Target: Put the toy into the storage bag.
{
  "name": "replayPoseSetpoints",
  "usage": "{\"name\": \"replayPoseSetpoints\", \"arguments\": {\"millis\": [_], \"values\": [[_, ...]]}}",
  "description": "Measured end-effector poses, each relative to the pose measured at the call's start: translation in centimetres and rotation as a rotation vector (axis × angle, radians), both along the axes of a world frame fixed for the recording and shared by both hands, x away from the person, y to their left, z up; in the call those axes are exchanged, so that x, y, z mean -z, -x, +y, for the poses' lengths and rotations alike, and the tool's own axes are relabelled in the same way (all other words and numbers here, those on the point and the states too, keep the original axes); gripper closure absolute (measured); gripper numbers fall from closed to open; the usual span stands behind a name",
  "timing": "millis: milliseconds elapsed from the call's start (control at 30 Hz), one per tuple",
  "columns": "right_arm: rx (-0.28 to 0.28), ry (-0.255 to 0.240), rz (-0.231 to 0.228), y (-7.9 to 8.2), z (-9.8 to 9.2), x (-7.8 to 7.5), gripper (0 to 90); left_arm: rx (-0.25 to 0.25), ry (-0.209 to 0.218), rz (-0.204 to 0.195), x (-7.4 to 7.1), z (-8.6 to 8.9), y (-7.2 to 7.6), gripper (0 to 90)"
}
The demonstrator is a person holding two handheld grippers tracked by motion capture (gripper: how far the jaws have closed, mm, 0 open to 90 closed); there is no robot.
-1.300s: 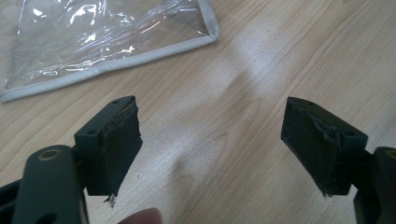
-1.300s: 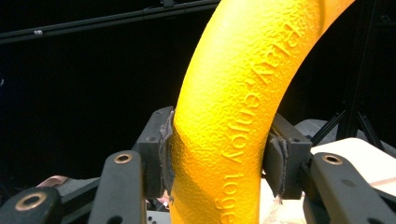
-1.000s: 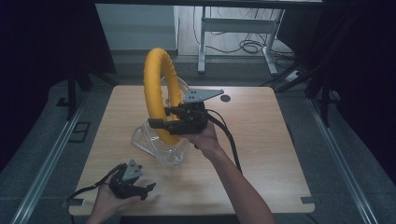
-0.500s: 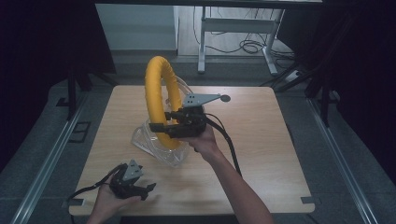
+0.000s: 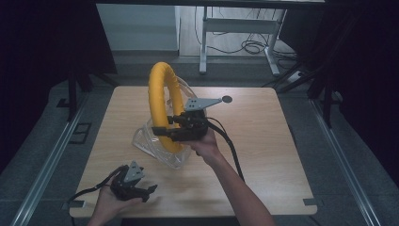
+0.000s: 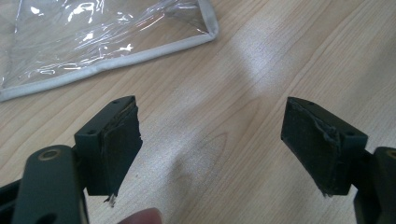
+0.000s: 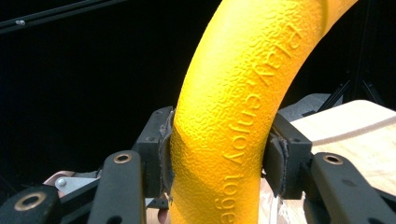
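One yellow ring stands upright over middle of wooden surface, lower part inside clear plastic bag. Right hand-held gripper pinches ring's lower arc, pads pressed into textured foam on both sides; raised lettering runs along ring. Bag lies on surface with grey-edged corner visible. Left hand-held gripper sits near front-left edge of surface, well apart from ring, jaws spread wide over bare wood, nothing between them.

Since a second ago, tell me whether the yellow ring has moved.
Yes. The yellow ring, clamped in the right hand-held gripper, has sunk slightly toward the table and the clear bag.
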State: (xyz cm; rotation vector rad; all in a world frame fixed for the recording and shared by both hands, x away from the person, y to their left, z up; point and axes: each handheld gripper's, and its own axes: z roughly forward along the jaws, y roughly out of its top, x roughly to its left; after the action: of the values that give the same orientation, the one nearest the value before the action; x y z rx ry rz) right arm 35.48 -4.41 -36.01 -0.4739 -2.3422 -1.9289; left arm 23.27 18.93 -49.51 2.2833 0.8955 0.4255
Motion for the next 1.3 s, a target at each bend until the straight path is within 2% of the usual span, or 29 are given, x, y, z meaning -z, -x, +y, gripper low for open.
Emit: {"name": "replayPoseSetpoints", "arguments": {"millis": [533,700,867,933,967,1000,1033,1067,1100,1300], "values": [[0.014,0.017,0.029,-0.8,0.0,2.3,48.7,0.004,-0.012,-0.001,0.0,0.0,0.0,19.8],[0.041,0.054,0.031,-1.1,-0.1,3.1,47.0,0.001,-0.01,-0.002,0.0,0.0,0.0,19.8],[0.057,0.04,0.045,-1.7,-0.4,3.4,45.9,-0.001,-0.006,0.0,0.0,0.0,0.0,19.8],[0.06,0.045,0.036,-1.7,-0.4,3.4,45.0,0.002,-0.01,0.001,0.0,0.0,0.0,19.8],[0.083,0.072,-0.026,-1.4,-0.3,3.3,42.6,0.002,-0.012,0.0,0.0,0.0,0.0,19.9],[0.083,0.072,-0.026,-1.4,-0.3,3.3,42.6,0.002,-0.012,0.0,0.0,0.0,0.0,19.8],[0.099,0.096,-0.075,-1.0,-0.1,3.3,41.0,0.001,-0.01,0.0,0.0,0.0,0.0,19.8],[0.099,0.096,-0.075,-1.0,-0.1,3.3,41.0,0.002,-0.008,0.0,0.0,0.0,0.0,19.8],[0.115,0.114,-0.109,-0.7,0.1,3.2,39.8,-0.002,-0.002,-0.002,0.0,0.0,0.0,19.8],[0.14,0.129,-0.146,-0.2,0.0,3.3,37.9,-0.003,-0.002,-0.003,0.0,0.0,0.0,19.8]]}}
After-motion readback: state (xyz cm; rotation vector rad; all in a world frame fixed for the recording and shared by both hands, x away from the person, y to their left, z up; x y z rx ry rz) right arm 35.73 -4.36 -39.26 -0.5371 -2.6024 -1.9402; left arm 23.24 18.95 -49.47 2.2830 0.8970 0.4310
